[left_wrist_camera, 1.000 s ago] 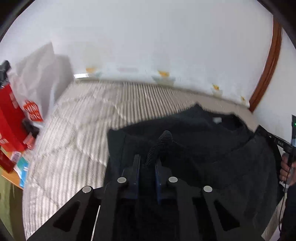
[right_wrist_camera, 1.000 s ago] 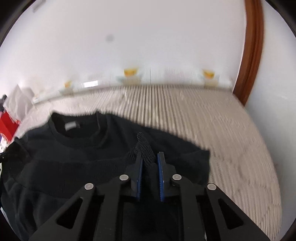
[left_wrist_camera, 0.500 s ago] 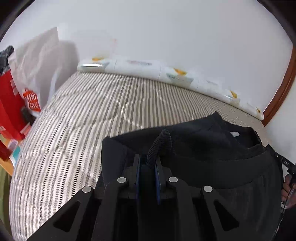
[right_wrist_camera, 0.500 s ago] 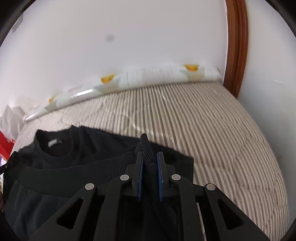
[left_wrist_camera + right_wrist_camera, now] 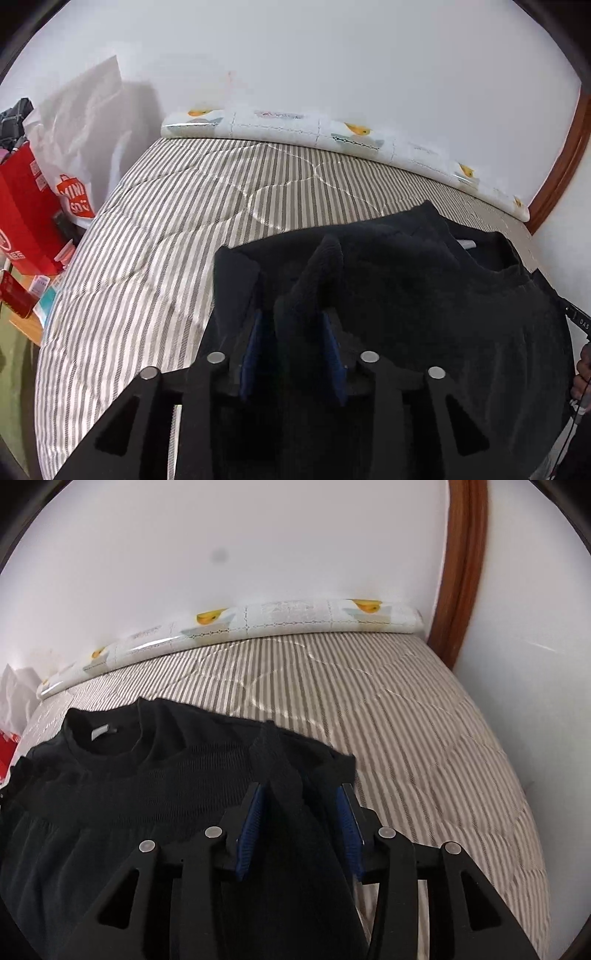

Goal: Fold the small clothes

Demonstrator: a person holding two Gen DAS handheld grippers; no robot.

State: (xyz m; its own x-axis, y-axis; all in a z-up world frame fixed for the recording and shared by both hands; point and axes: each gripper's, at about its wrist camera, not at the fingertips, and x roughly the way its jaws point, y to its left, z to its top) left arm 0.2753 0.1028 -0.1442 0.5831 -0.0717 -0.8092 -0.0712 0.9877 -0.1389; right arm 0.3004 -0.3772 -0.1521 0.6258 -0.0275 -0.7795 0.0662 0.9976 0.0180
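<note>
While both jaws have just been opening, left gripper [image 5: 293, 341] and right gripper [image 5: 297, 821] stand apart, ribbed hem loose between. Black sweater [image 5: 155, 775] lies mid-bed [image 5: 424, 738], collar toward far edge. Soft, limp, light; likely best pinched at hem corners.

My left gripper [image 5: 291, 332] has just been opening: its blue pads, clamped a moment ago on a pinched ridge of the black sweater [image 5: 424, 295], now stand apart, with the ridge loose between them. My right gripper [image 5: 299, 812] has opened likewise around its own fold. Both have dipped towards the striped quilt [image 5: 406, 720], and the sweater's near part now lies folded towards its collar.
</note>
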